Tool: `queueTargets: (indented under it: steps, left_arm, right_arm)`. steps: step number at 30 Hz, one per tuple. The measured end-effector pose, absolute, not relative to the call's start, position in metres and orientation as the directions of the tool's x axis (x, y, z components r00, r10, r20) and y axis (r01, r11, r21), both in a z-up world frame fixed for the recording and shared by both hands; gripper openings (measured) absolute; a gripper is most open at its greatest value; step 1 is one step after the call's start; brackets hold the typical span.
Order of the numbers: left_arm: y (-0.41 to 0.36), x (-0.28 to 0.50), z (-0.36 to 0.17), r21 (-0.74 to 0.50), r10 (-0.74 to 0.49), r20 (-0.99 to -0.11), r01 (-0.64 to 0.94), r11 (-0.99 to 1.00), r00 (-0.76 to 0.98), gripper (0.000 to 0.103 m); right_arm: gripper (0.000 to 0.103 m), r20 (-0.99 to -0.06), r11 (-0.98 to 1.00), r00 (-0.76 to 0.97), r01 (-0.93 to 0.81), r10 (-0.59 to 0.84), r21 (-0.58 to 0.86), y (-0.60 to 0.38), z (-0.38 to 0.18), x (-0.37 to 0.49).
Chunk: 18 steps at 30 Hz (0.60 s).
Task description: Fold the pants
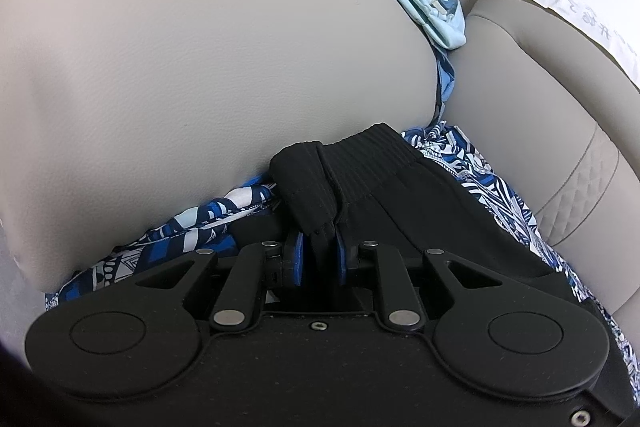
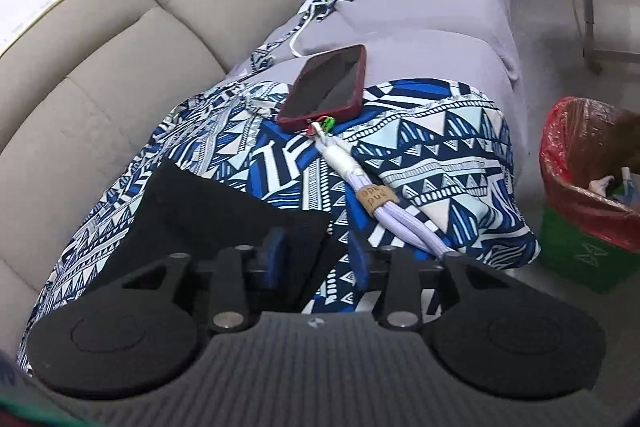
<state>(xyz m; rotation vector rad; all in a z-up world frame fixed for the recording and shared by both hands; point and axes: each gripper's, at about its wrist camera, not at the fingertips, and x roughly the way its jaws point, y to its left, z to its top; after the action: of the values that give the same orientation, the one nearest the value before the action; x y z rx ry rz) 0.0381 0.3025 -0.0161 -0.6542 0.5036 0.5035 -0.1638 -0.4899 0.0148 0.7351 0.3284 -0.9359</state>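
Two grippers work on one pair of black pants, and the patterned blue sheet on the sofa is the landmark for all places here. On the left side of this sheet, close to the big beige cushion (image 1: 160,67), the left gripper (image 1: 320,255) is pressed together on a bunch of the black pants (image 1: 400,187); its blue pads (image 1: 297,259) squeeze the cloth just below the ribbed waistband (image 1: 372,151), which stands up in a fold before the fingers. The pants lie on top of the patterned blue sheet (image 1: 480,179), and from this gripper they spread away to the right. Further right on the sheet, the right gripper (image 2: 318,259) has its jaws spread; no cloth is pinched. A flat black part of the pants (image 2: 224,203) lies just beside its left pad (image 2: 274,255) and reaches from there up and to the left, so the cloth is more on the left of this gripper than straight between the pads. I judge the next grasp needs the right gripper to shift toward that black edge. On the far right part of the sheet (image 2: 440,155) rest a phone (image 2: 328,83) and a cable (image 2: 372,195), apart from the pants.
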Motion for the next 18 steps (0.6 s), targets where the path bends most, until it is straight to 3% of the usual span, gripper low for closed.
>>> queueTargets:
  steps: [2, 4, 7, 9, 11, 14, 16, 18]
  left_arm:
    - [0.302, 0.038, -0.016, -0.438, 0.281, -0.58, -0.583, 0.684, 0.765, 0.017]
    - [0.3, 0.039, -0.017, -0.43, 0.288, -0.579, -0.586, 0.687, 0.763, 0.017]
    - [0.298, 0.039, -0.017, -0.421, 0.297, -0.579, -0.591, 0.688, 0.759, 0.018]
    - [0.298, 0.039, -0.016, -0.42, 0.299, -0.581, -0.593, 0.687, 0.757, 0.018]
    - [0.298, 0.04, -0.016, -0.418, 0.297, -0.584, -0.594, 0.687, 0.755, 0.019]
    - [0.295, 0.042, -0.015, -0.404, 0.3, -0.583, -0.59, 0.699, 0.755, 0.021]
    - [0.291, 0.044, -0.014, -0.377, 0.314, -0.582, -0.59, 0.714, 0.75, 0.022]
    - [0.289, 0.046, -0.013, -0.353, 0.321, -0.582, -0.588, 0.728, 0.747, 0.022]
  right_arm:
    - [0.067, -0.551, 0.399, 0.575, 0.818, -0.605, 0.415, -0.489, 0.015, -0.16]
    - [0.06, -0.56, 0.444, 0.585, 0.811, -0.587, 0.382, -0.488, 0.017, -0.151]
    - [0.008, -0.576, 0.556, 0.646, 0.75, -0.5, 0.358, -0.485, 0.02, -0.138]
    - [0.007, -0.54, 0.573, 0.693, 0.712, -0.477, 0.406, -0.484, 0.022, -0.139]
    - [0.008, -0.478, 0.594, 0.657, 0.746, -0.583, 0.3, -0.477, 0.036, -0.137]
    - [0.008, -0.354, 0.618, 0.682, 0.73, -0.639, 0.29, -0.469, 0.055, -0.148]
    - [0.009, -0.396, 0.608, 0.652, 0.754, -0.646, 0.25, -0.475, 0.053, -0.143]
    - [0.011, -0.526, 0.54, 0.584, 0.802, -0.618, 0.256, -0.49, 0.036, -0.138]
